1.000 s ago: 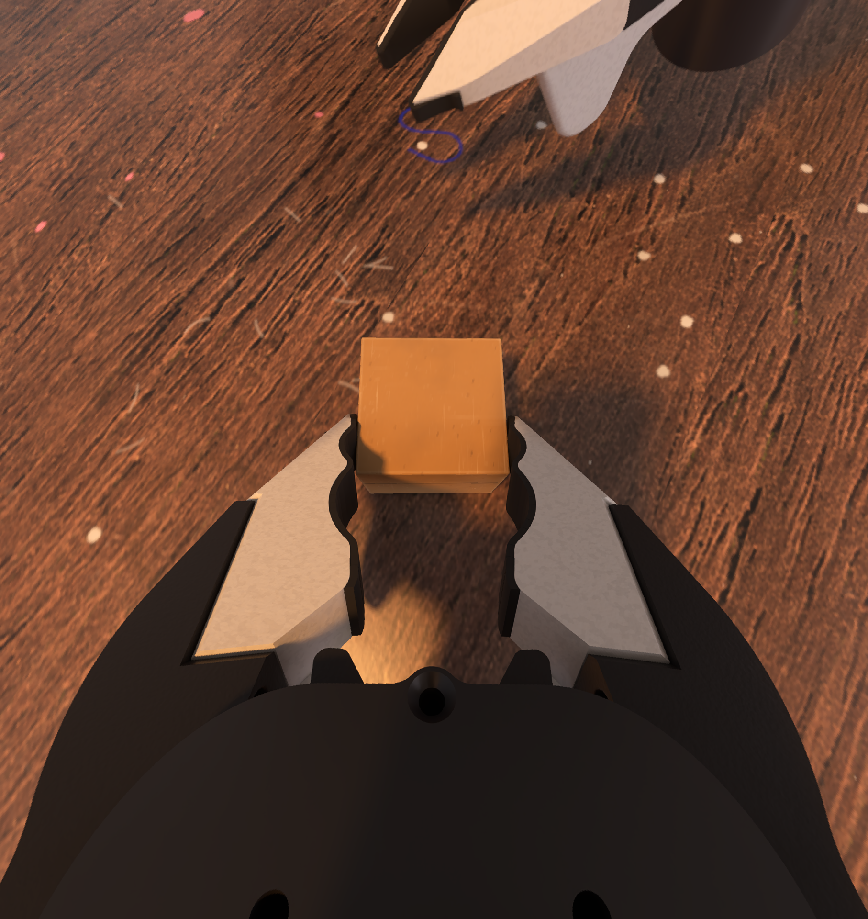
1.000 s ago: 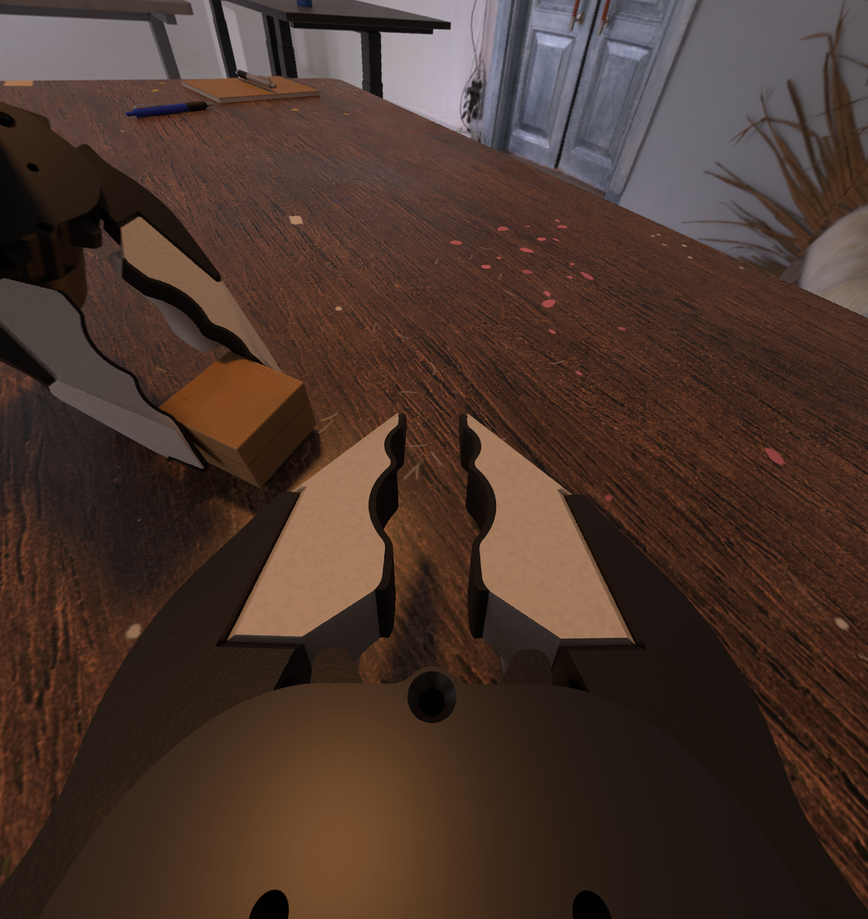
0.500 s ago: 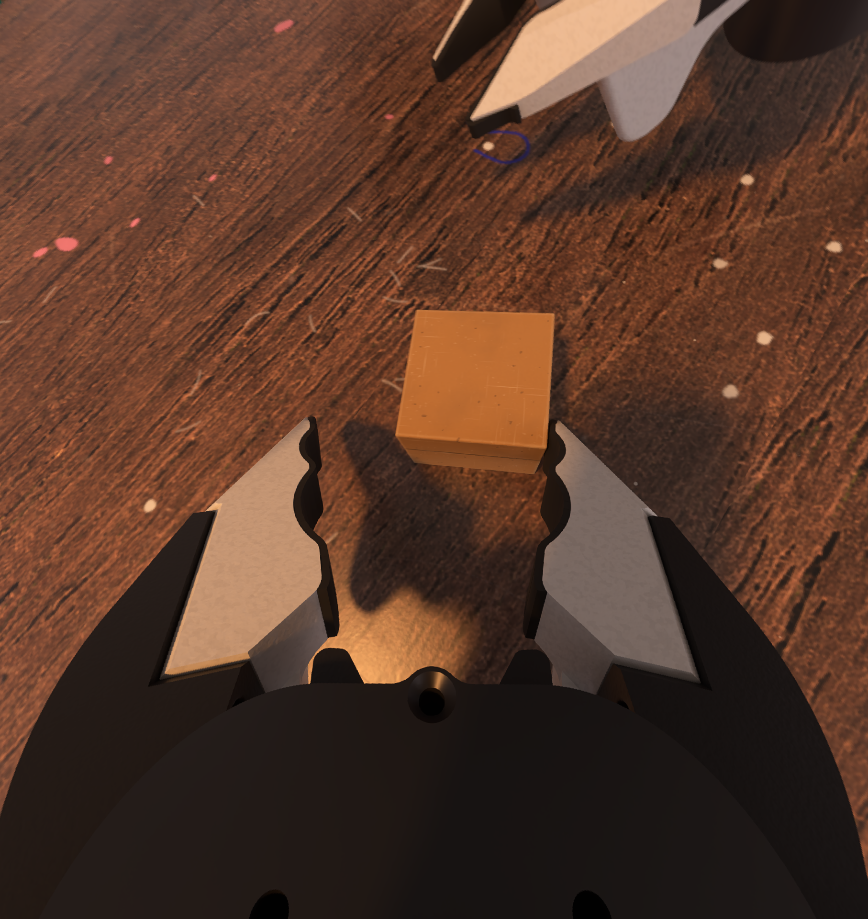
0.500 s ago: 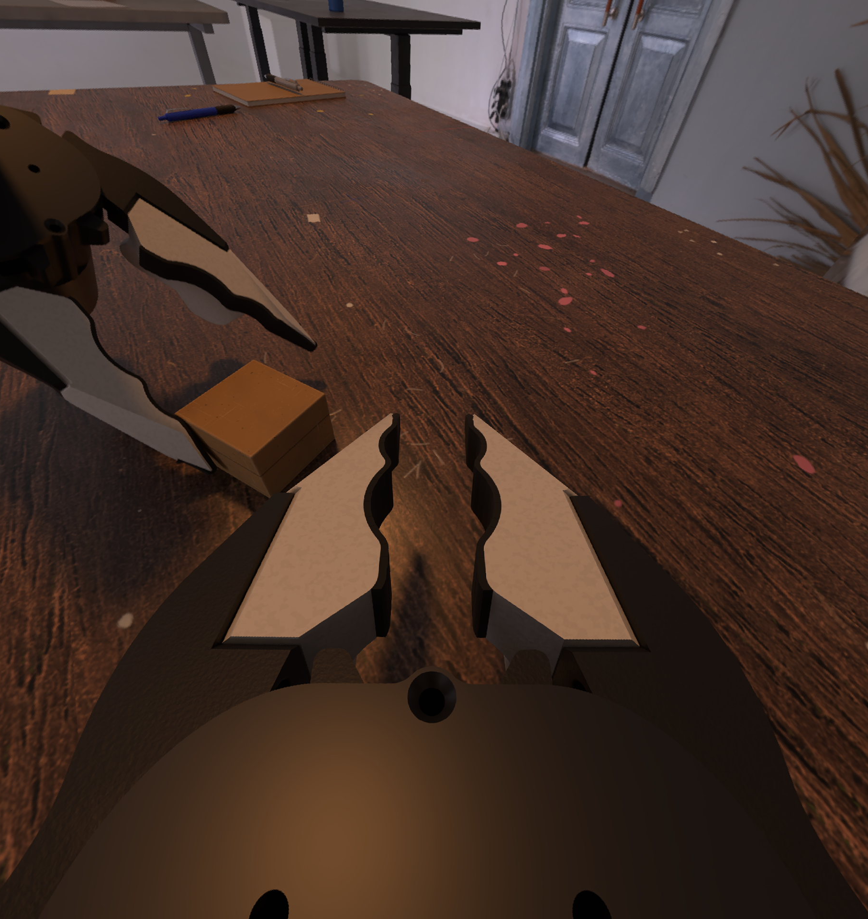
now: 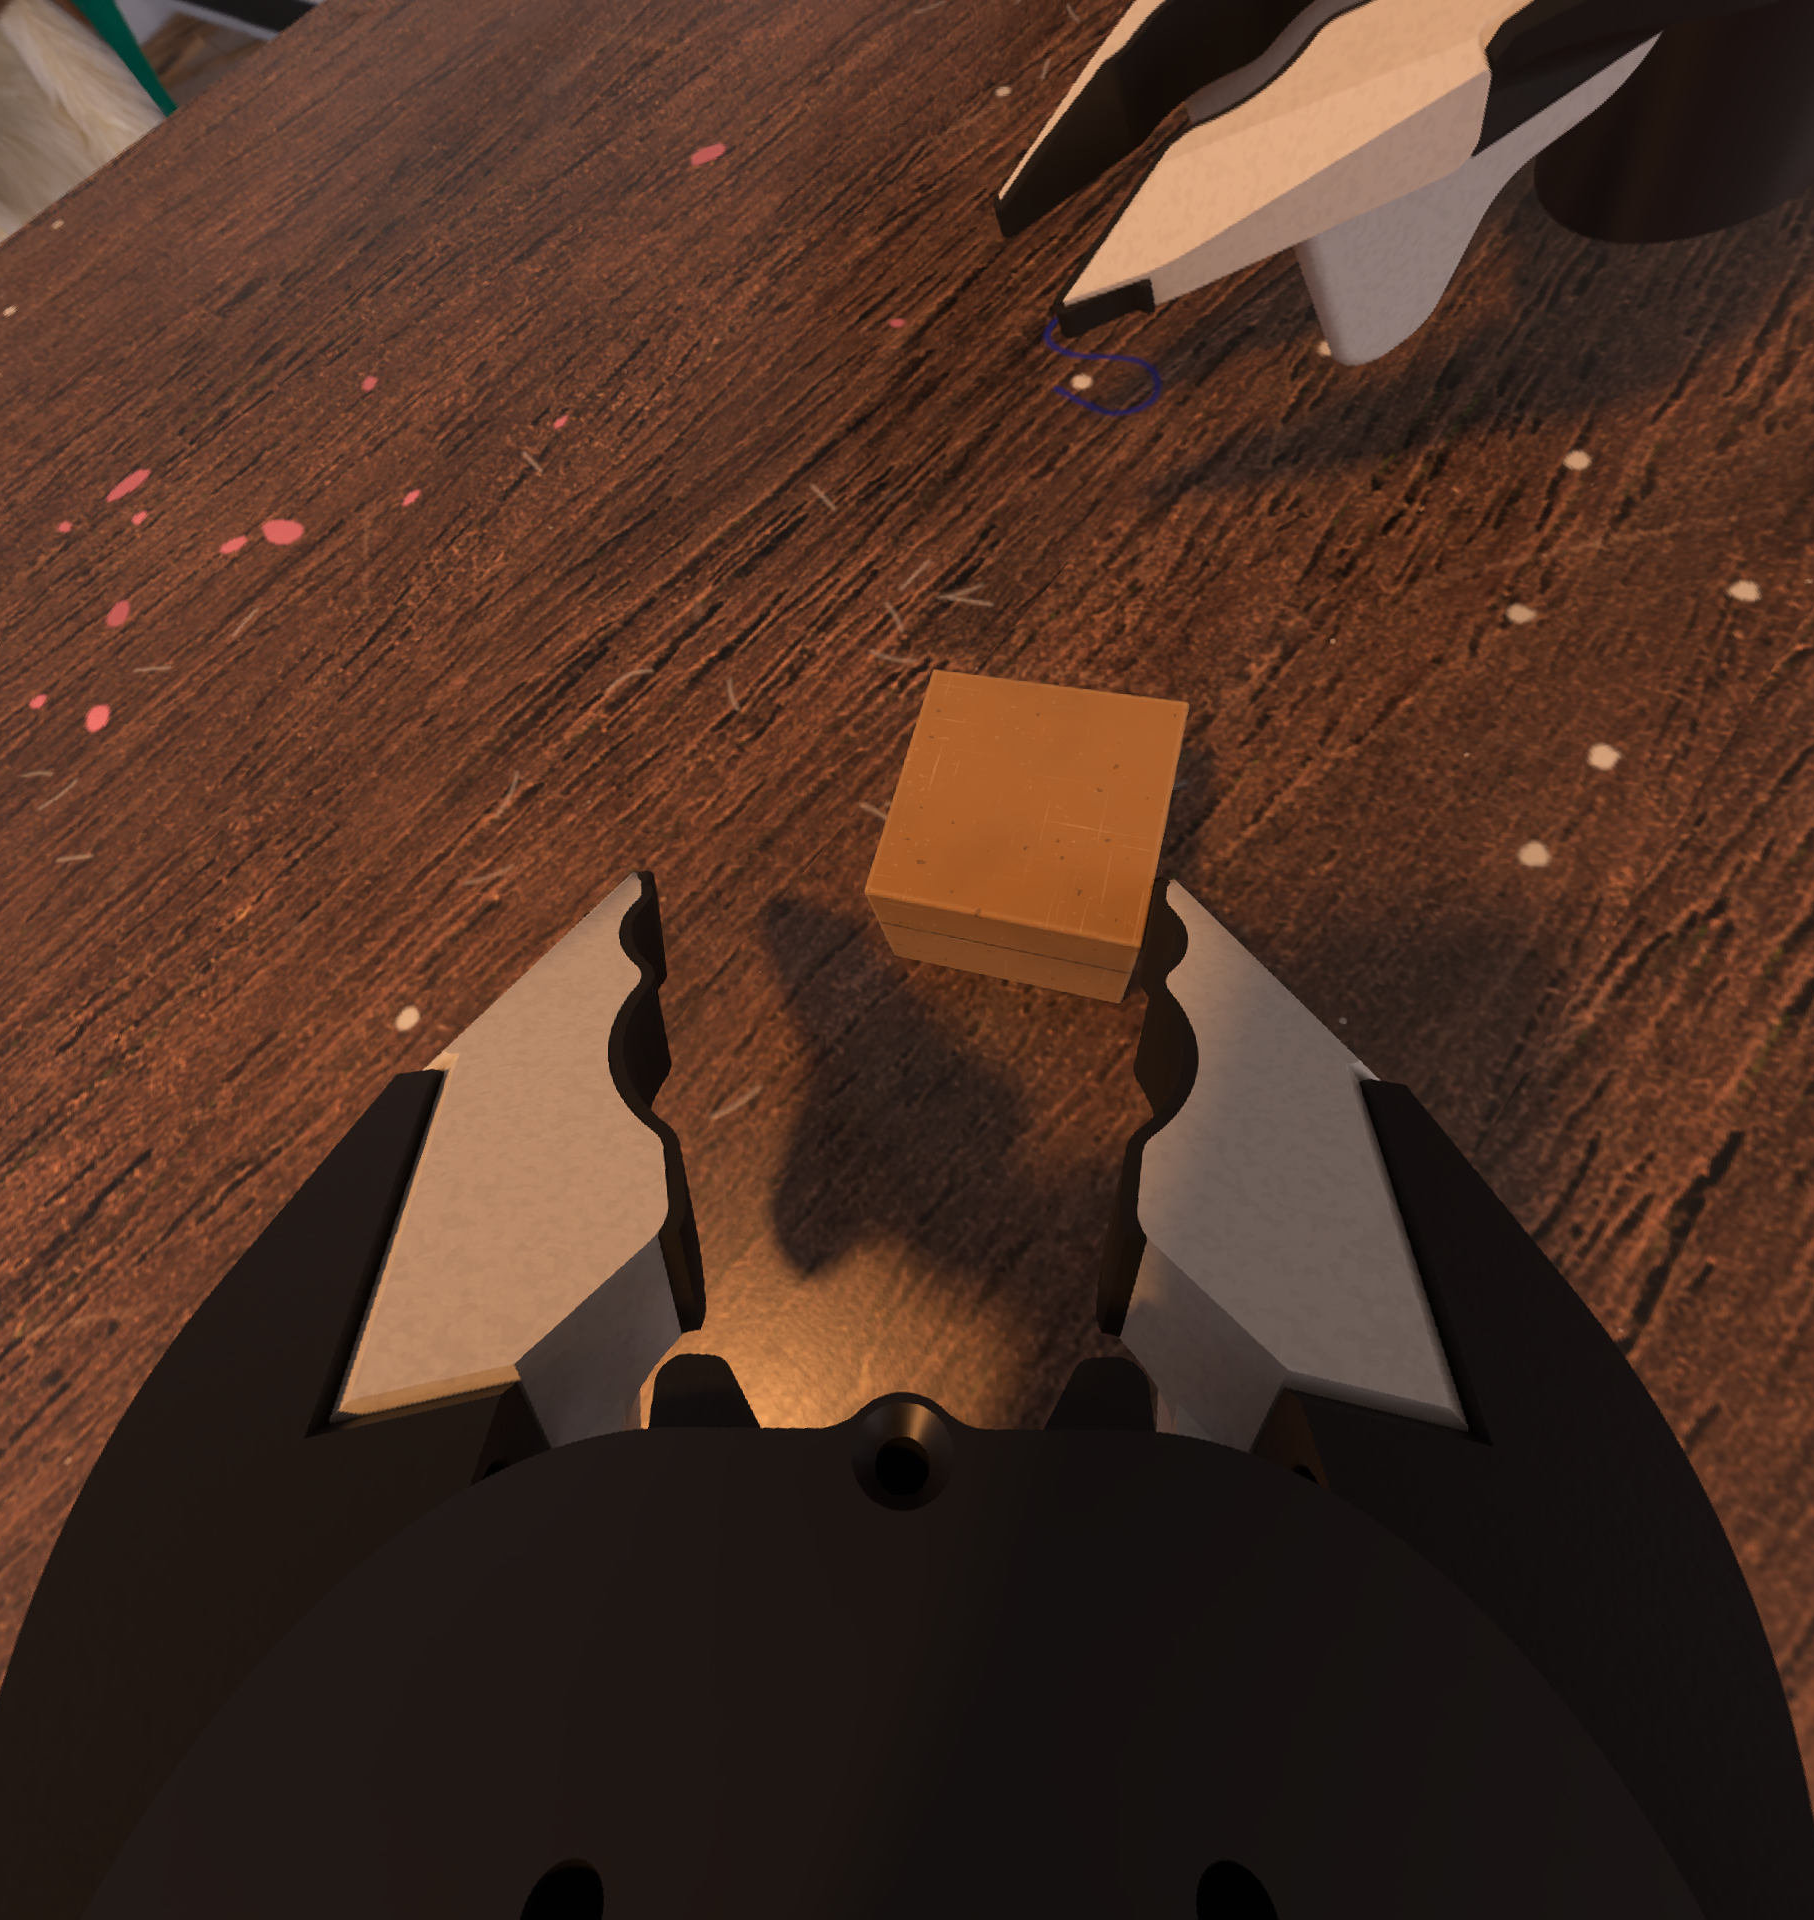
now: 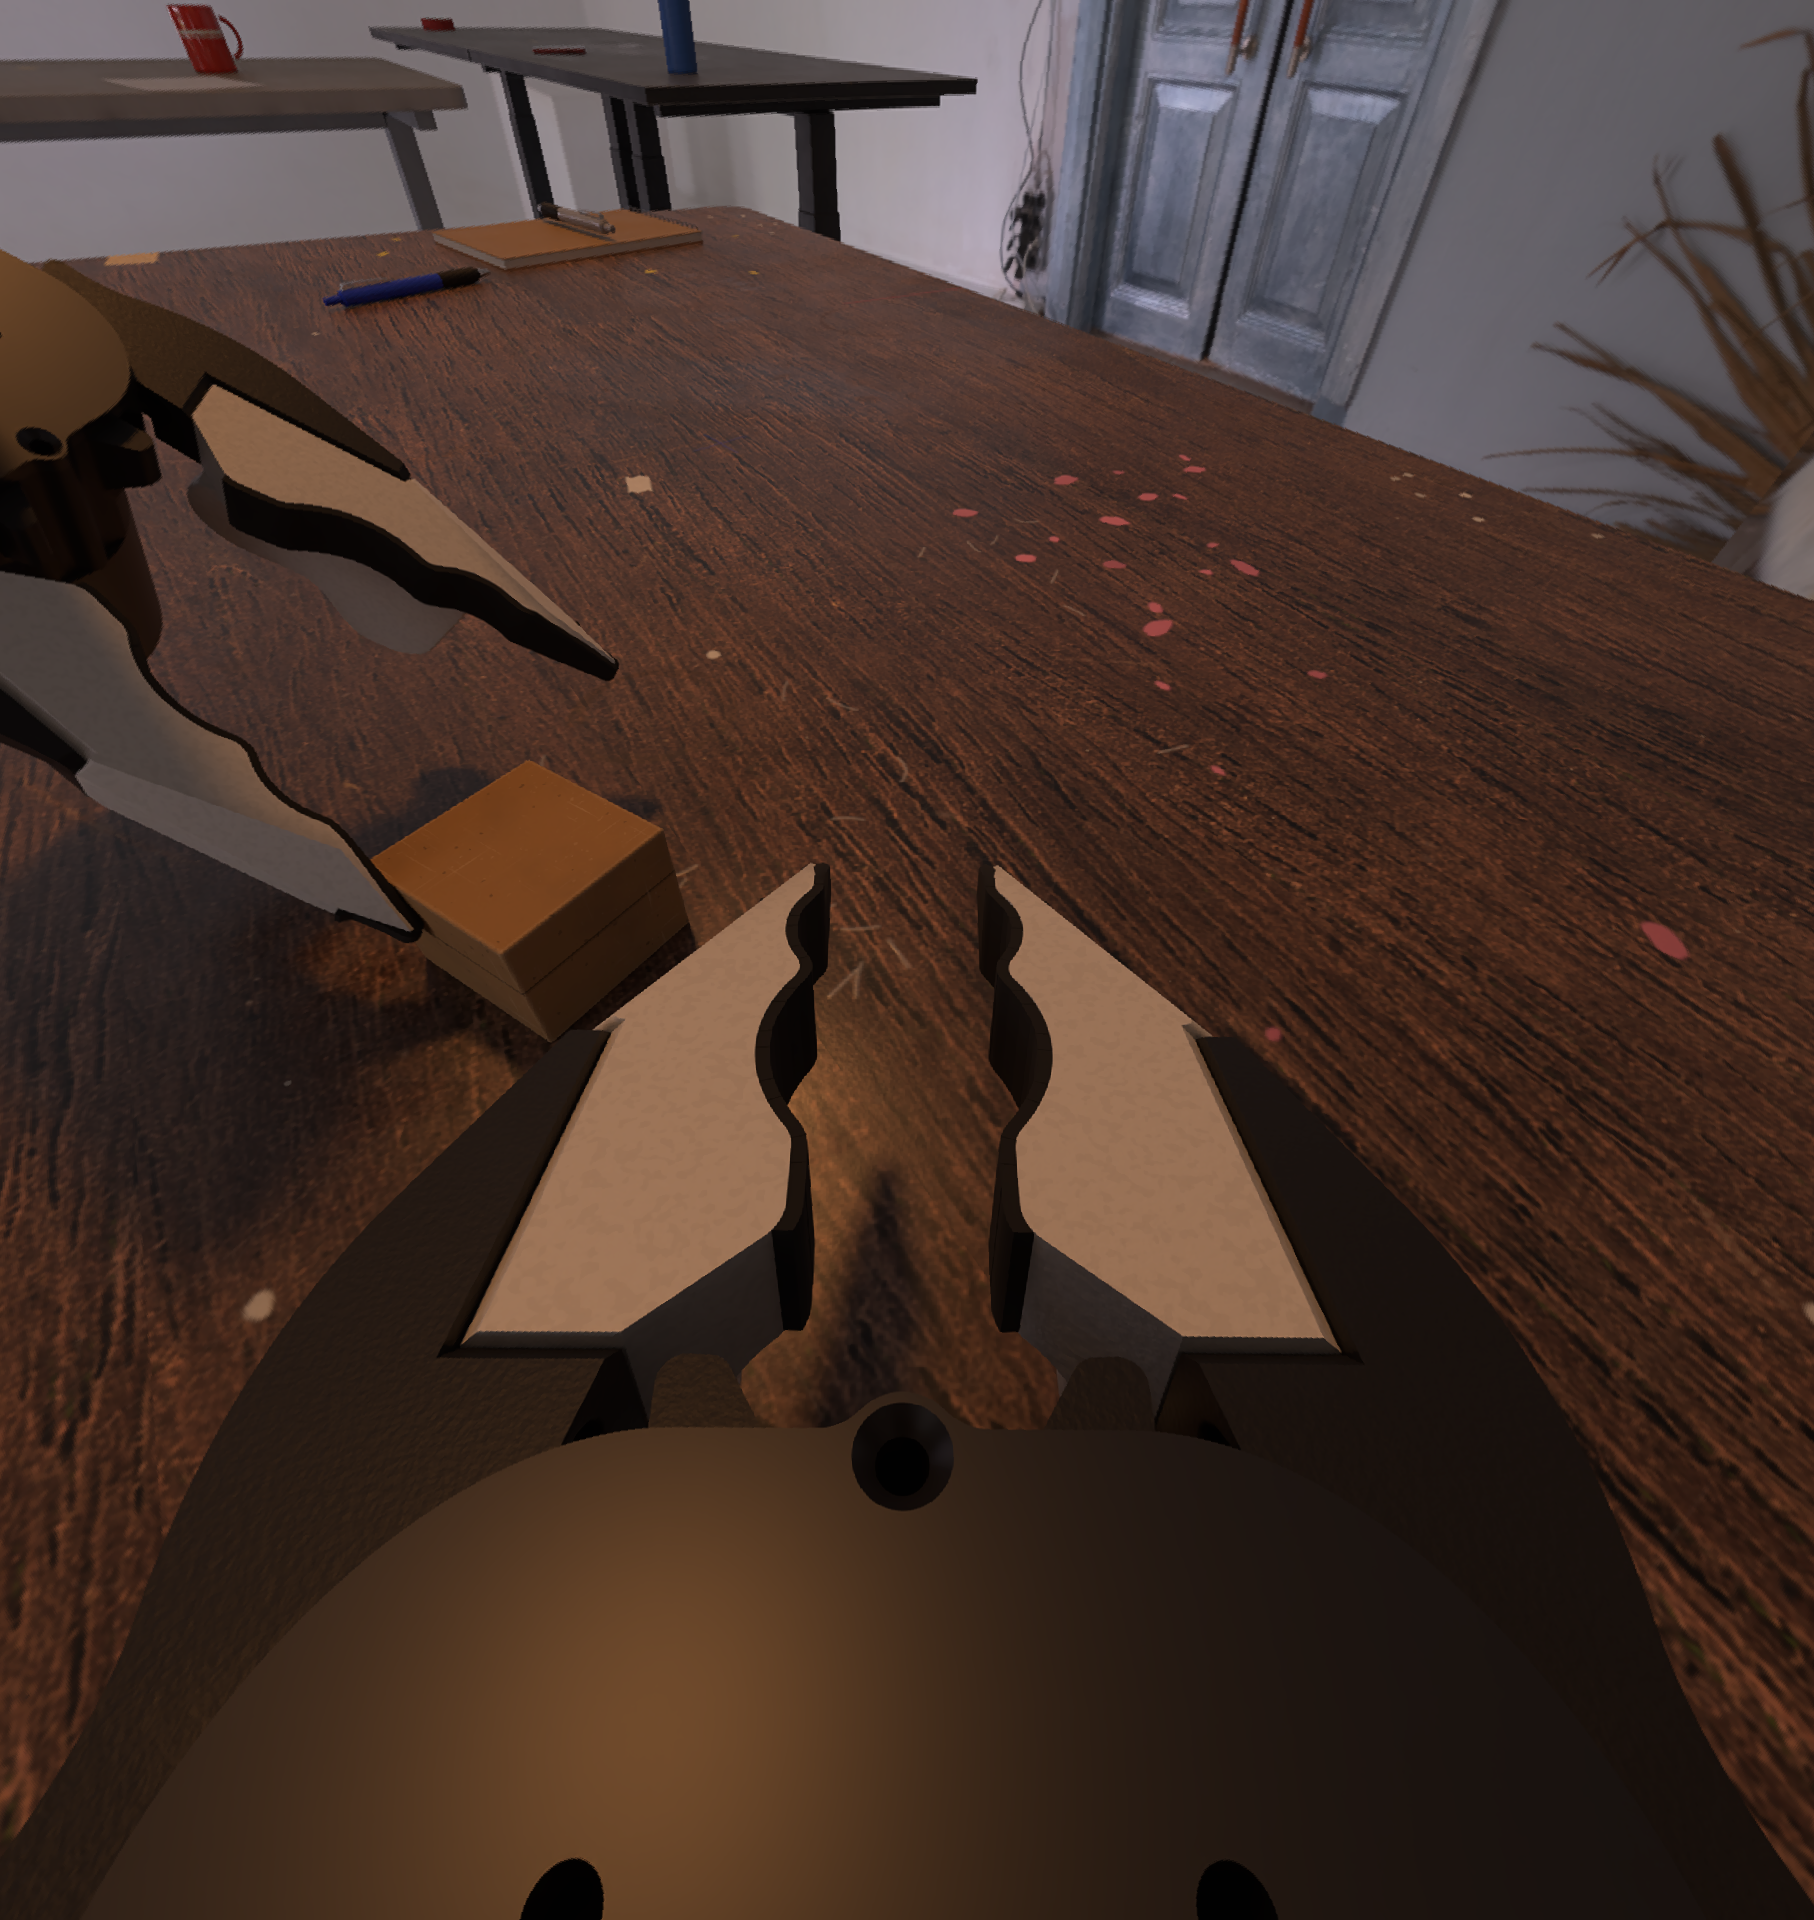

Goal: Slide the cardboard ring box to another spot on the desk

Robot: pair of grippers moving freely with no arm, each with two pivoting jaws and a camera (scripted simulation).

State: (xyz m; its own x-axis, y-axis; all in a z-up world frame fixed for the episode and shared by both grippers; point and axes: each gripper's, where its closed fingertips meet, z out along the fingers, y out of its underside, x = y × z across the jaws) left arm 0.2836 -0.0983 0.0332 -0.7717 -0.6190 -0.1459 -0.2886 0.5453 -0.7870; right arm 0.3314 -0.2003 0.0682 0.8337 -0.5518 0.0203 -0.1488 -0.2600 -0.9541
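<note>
The cardboard ring box [image 5: 1028,831] is a small tan cube with its lid shut, resting on the dark wooden desk [image 5: 467,312]. My left gripper [image 5: 905,888] is open and empty just behind the box. Its right fingertip [image 5: 1173,914] is close by the box's near right corner; I cannot tell if they touch. The right wrist view shows the box [image 6: 529,873] to the left, under the left gripper's [image 6: 508,798] spread fingers. My right gripper [image 6: 903,873] is narrowly open and empty, hovering just right of the box. It also shows in the left wrist view [image 5: 1033,270], beyond the box.
A blue pen [image 6: 404,286] and a clipboard [image 6: 570,237] lie at the desk's far end. Pink specks [image 6: 1152,623] and a blue scribble [image 5: 1105,379] mark the wood. The desk's right edge [image 6: 1505,488] runs past a grey door [image 6: 1235,177]. Other tables stand behind.
My left gripper has opened and let go of the box, then drawn back and risen. The box now sits on the desk off to the right of its fingers. The right gripper's gap is unchanged.
</note>
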